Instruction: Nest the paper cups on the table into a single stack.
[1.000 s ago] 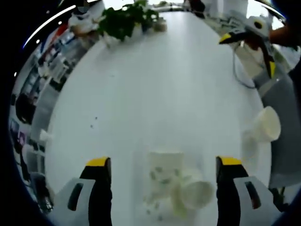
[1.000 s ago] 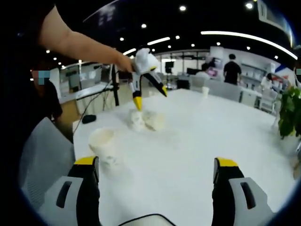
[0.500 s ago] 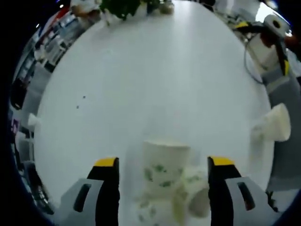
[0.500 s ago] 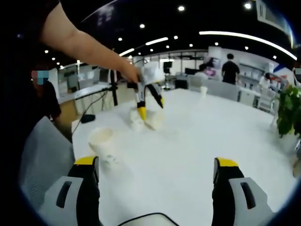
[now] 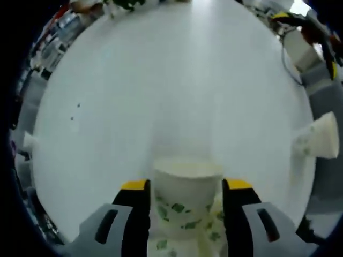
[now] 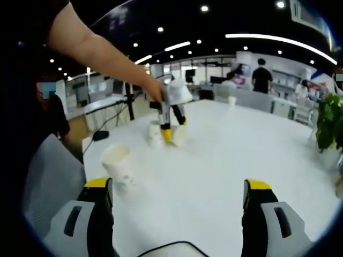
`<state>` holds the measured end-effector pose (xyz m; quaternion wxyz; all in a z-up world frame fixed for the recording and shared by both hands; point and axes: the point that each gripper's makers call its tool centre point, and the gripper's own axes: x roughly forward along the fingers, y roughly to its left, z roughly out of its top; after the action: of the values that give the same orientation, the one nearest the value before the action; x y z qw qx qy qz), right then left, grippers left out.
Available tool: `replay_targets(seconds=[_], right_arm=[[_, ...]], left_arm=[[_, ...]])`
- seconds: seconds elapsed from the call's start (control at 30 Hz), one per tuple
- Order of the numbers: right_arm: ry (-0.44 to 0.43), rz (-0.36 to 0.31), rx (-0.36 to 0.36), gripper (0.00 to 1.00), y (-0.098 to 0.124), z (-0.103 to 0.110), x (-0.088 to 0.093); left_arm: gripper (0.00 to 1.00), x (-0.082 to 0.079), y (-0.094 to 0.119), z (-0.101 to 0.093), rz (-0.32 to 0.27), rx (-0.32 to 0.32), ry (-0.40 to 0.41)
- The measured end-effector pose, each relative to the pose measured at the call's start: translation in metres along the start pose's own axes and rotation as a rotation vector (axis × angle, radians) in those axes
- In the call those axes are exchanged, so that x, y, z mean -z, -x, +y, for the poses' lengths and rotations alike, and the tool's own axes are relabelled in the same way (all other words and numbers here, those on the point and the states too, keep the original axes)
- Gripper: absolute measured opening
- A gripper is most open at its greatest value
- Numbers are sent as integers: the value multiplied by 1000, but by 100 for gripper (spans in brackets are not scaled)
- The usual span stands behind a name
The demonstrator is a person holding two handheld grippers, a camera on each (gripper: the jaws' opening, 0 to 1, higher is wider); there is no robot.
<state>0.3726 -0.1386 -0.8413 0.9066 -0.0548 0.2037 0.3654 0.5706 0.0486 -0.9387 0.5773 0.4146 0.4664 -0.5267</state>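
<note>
An upright paper cup [image 5: 187, 195] with green leaf print stands between the jaws of my left gripper [image 5: 186, 184], which press on both its sides. A second cup [image 5: 214, 233] lies tipped just right of it. A third cup [image 5: 316, 142] stands near the table's right edge. In the right gripper view, a person's hand holds the left gripper [image 6: 172, 131] down over the pair of cups [image 6: 155, 134], and the lone cup [image 6: 118, 160] stands closer, on the left. My right gripper [image 6: 177, 184] is open above the white table [image 6: 225, 160], holding nothing.
A leafy plant [image 6: 329, 123] sits at the table's right edge. A grey chair [image 6: 43, 176] stands by the near left rim. A small cup [image 6: 231, 100] is far across the table. A cable [image 5: 289, 59] and the right gripper [image 5: 308, 43] show beyond the third cup.
My left gripper has come down over the upright cup and its jaws have narrowed from wide apart until they meet the cup's sides. The right gripper has stayed put and open.
</note>
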Motion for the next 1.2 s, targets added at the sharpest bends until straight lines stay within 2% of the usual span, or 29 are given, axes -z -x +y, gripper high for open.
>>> replay_targets(seconds=[0.07, 0.13, 0.2, 0.27, 0.37, 0.47, 0.5, 0.53, 0.7, 0.83, 1.0, 1.07, 1.2], right_arm=[[-4, -3, -2, 100, -1, 1, -1], [-6, -2, -5, 100, -6, -11, 32], [-10, -4, -7, 100, -6, -23, 46], [-13, -6, -6, 100, -11, -32, 70], [-13, -5, -7, 99, -12, -36, 80], [-11, -2, -8, 99, -12, -40, 88], [-10, -4, -8, 99, 0, -25, 55], [-11, -4, -8, 99, 4, -20, 44], [-8, -5, -9, 99, 6, -31, 64], [-6, -3, -10, 99, 11, -40, 79], [-3, 0, -12, 99, 12, -44, 88], [-2, 0, -13, 99, 13, -43, 88], [7, 4, -18, 99, 26, -38, 83]], left_arm=[[48, -8, -7, 7, -23, -5, -1], [46, -18, -42, 14, -15, -13, -12], [45, -27, -66, 17, -14, 4, -3], [44, -34, -73, 15, -13, 7, 3], [43, -40, -91, 9, -16, 10, 10], [41, -38, -88, -11, -24, 7, 15], [40, -38, -92, -15, -26, 9, 17], [39, -37, -92, -16, -30, 8, 21], [38, -36, -91, -17, -32, 6, 33], [38, -45, -88, -14, -49, 3, 49], [38, -57, -71, -11, -104, -11, 83], [38, -64, -62, -11, -153, -22, 110], [38, -76, -40, -16, -209, -51, 104]])
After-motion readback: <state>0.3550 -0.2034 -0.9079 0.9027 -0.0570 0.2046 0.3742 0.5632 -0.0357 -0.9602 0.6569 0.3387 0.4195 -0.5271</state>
